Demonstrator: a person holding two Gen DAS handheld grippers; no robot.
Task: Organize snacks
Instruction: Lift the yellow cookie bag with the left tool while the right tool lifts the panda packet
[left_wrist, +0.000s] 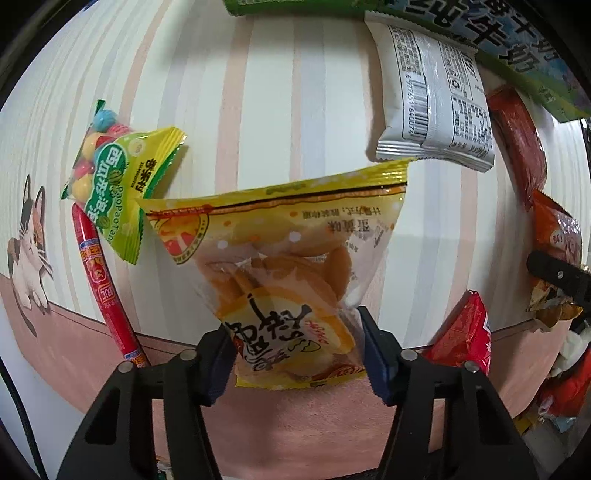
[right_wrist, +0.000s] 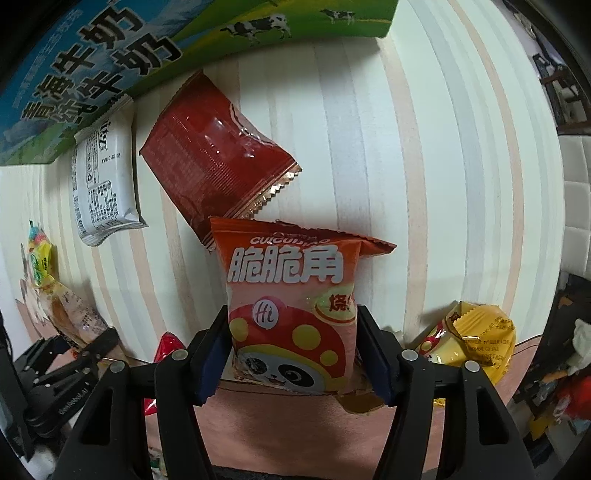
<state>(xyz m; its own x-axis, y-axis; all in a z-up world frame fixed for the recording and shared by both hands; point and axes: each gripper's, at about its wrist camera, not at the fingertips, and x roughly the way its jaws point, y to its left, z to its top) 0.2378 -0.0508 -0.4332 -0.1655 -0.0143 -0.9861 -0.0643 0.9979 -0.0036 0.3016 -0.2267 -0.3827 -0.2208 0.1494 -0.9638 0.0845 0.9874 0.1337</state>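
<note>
Black, blue-padded left gripper (left_wrist: 295, 354) is clamped on a glossy yellow biscuit bag (left_wrist: 280, 266) above the striped tablecloth (left_wrist: 258, 110). Likewise, the right gripper (right_wrist: 293, 354) is closed on a crinkled orange crisp packet (right_wrist: 291, 306).
</note>
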